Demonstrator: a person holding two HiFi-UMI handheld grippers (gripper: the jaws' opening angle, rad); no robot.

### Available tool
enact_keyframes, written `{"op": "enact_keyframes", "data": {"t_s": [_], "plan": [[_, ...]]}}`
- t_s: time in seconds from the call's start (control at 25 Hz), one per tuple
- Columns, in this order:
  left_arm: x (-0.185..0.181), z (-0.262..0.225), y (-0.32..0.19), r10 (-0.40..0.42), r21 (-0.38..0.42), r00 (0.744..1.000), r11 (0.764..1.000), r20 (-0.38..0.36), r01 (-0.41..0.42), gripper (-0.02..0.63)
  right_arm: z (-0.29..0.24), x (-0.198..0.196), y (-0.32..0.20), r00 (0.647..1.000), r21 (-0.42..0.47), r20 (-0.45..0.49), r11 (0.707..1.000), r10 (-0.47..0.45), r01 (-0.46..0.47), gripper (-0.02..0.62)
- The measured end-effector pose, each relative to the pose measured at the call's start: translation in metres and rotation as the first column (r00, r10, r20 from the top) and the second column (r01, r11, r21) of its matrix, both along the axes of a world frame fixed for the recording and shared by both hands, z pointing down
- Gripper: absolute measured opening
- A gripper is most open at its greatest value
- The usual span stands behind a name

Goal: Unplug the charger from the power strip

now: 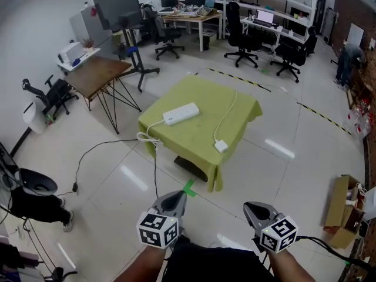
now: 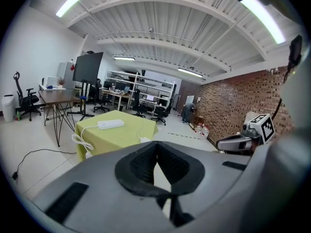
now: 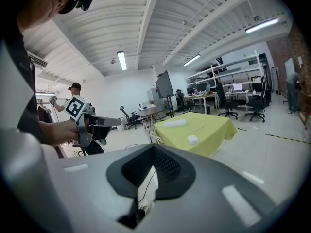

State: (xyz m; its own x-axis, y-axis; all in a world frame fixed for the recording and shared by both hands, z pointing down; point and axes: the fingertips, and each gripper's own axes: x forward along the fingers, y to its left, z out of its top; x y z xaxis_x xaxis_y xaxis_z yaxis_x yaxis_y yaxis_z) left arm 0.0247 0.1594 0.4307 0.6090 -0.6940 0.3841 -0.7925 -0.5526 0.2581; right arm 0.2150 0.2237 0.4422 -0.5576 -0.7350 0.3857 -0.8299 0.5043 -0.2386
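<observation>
Both tools are sitting closed, nothing between the jaws. In the head view the left tool (image 1: 174, 200) is hanging at 7 o'clock and the right tool (image 1: 254, 208) at 5, both well short of the bench (image 1: 247, 107). On the bench top the strip (image 1: 181, 114) is lying at 11 o'clock. The charger (image 1: 221, 146) is sitting at 5 o'clock by the near edge, well apart from it, with its cable (image 1: 228, 113) running toward 1. It's reading as out of the strip; the sockets are too small to check. Judgement: nothing is needing a pull. Advising holding the tools clear of the strip cord (image 1: 148, 137) drooping off the 9 o'clock edge.
</observation>
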Motion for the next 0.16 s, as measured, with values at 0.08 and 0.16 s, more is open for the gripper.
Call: {"op": "enact_keyframes", "data": {"t_s": [0.08, 0.16], "plan": [[-0.0024, -0.0006, 0.0013, -0.003, 0.0, 1.0, 1.0, 0.002, 0.003, 0.006, 0.0002, -0.0012, 0.0001, 1.0, -0.003, -0.002, 1.0, -0.002, 0.002, 0.0], [-0.0053, -0.0013, 0.002, -0.007, 0.0, 1.0, 1.0, 0.004, 0.007, 0.006, -0.0001, -0.0023, -0.0005, 1.0, -0.004, -0.003, 1.0, -0.003, 0.003, 0.0]]}}
